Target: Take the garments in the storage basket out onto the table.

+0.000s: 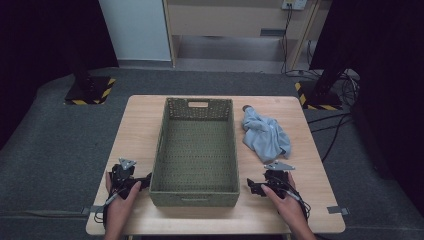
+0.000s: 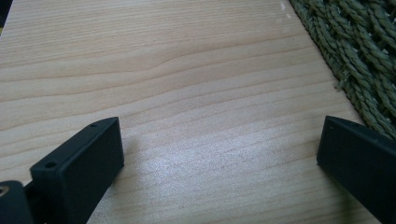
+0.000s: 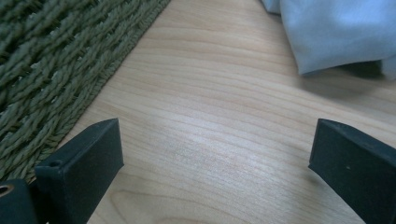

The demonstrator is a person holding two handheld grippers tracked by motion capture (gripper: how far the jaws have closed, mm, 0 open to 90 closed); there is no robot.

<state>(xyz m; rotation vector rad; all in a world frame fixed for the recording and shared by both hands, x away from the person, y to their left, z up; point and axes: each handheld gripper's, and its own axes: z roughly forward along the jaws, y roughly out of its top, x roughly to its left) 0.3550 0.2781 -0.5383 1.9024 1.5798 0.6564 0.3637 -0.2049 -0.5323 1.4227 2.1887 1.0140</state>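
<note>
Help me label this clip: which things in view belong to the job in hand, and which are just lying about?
Job:
light blue cloth
green woven basket
left gripper, open
right gripper, open

Lying about:
two floor stands with black-and-yellow striped bases
cables on the floor

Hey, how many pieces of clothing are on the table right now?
1: a light blue garment lies crumpled on the table, right of the green woven basket. The basket holds none.
</note>
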